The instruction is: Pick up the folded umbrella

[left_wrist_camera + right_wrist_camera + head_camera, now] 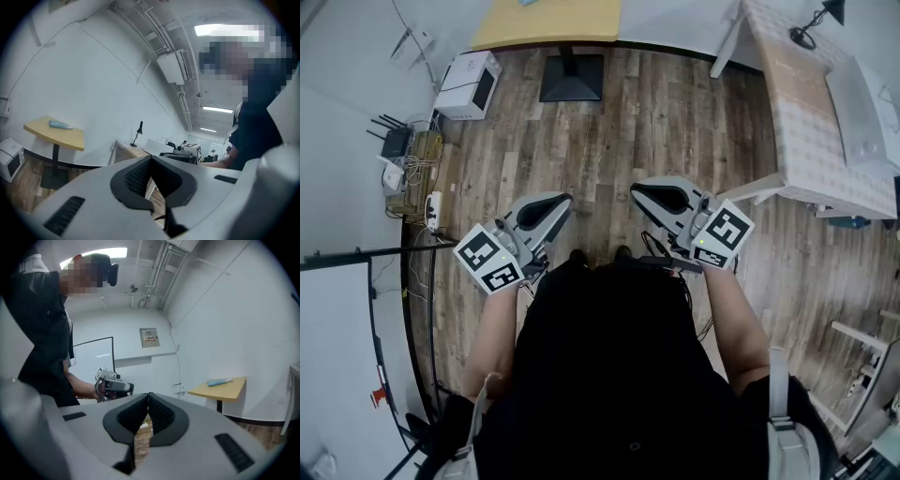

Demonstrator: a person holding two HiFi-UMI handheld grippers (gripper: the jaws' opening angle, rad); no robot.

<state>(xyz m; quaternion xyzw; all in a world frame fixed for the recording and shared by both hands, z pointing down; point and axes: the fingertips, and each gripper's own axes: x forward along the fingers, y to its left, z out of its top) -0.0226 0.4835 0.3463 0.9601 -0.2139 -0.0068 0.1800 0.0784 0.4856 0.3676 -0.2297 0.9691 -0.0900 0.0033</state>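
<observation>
Closure is showing on both claws: the left gripper and the right gripper are each sitting with jaws pressed together on nothing. The folded umbrella, apparently the slim pale-blue item, is lying on the yellow table well ahead of both claws, left of the left gripper's jaw line and right of the right gripper's. If a claw is arriving there with jaws not yet spread, the tips are likely shoving the umbrella rather than straddling it, probably rolling it off an edge, and a level approach is also risking a jaw striking the table rim first.
</observation>
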